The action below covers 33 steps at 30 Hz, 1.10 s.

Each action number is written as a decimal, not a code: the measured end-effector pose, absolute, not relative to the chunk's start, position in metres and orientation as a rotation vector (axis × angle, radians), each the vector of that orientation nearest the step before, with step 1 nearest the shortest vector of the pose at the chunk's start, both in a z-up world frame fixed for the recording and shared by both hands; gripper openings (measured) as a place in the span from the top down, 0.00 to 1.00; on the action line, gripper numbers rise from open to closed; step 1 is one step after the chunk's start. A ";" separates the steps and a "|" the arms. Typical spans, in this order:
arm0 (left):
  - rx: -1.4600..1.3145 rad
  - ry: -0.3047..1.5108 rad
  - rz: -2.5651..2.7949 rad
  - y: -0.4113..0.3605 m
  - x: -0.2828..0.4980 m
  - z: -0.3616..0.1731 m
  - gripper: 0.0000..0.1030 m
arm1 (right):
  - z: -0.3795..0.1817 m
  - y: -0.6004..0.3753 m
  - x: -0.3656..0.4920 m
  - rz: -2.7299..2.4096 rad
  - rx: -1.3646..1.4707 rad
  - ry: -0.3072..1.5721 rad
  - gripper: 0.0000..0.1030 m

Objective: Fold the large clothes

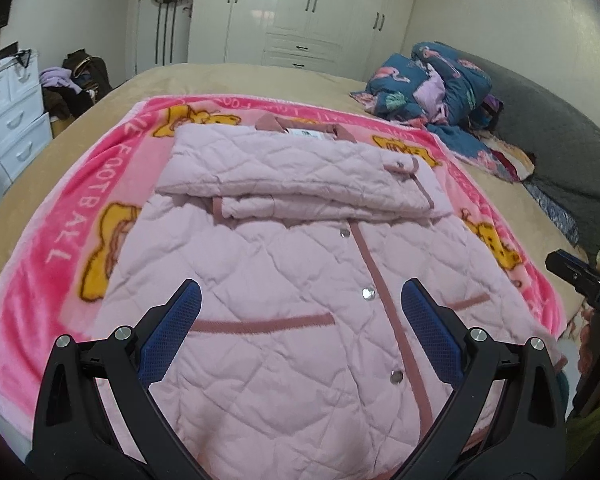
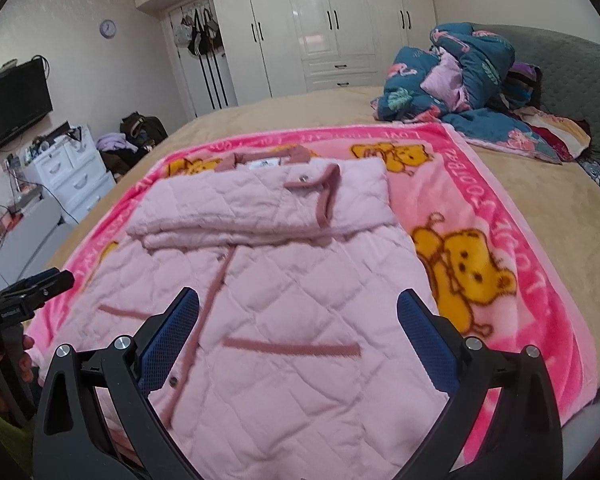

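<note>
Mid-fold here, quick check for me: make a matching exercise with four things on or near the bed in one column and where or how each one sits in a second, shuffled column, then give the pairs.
Things:
1. quilted pink jacket
2. jacket sleeves
3. flamingo-print duvet
4. left tongs

Places or states:
A. bunched in a heap near the grey headboard
B. folded across the chest, stacked below the collar
C. open, over the jacket's lower front
D. lying front up, snapped shut, on the pink bear blanket

Pairs: 1-D, 2-B, 3-A, 4-C
</note>
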<state>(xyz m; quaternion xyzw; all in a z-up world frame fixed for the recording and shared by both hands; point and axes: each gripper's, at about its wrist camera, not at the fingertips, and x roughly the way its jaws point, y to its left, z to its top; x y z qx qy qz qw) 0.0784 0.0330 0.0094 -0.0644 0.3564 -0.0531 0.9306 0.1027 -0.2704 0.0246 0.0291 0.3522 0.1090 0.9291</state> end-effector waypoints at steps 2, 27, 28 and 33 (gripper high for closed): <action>-0.120 0.746 -0.118 0.031 0.078 0.004 0.09 | 0.019 -0.275 0.100 0.211 0.052 0.736 0.04; -0.094 0.861 0.023 0.086 0.059 -0.041 0.09 | -0.057 -0.346 0.074 0.128 0.087 1.000 0.04; -0.098 0.863 0.031 0.089 0.058 -0.042 0.09 | -0.059 -0.347 0.073 0.130 0.089 1.011 0.04; -0.128 0.877 0.089 0.117 0.053 -0.046 0.09 | -0.072 -0.348 0.070 0.156 0.096 1.081 0.04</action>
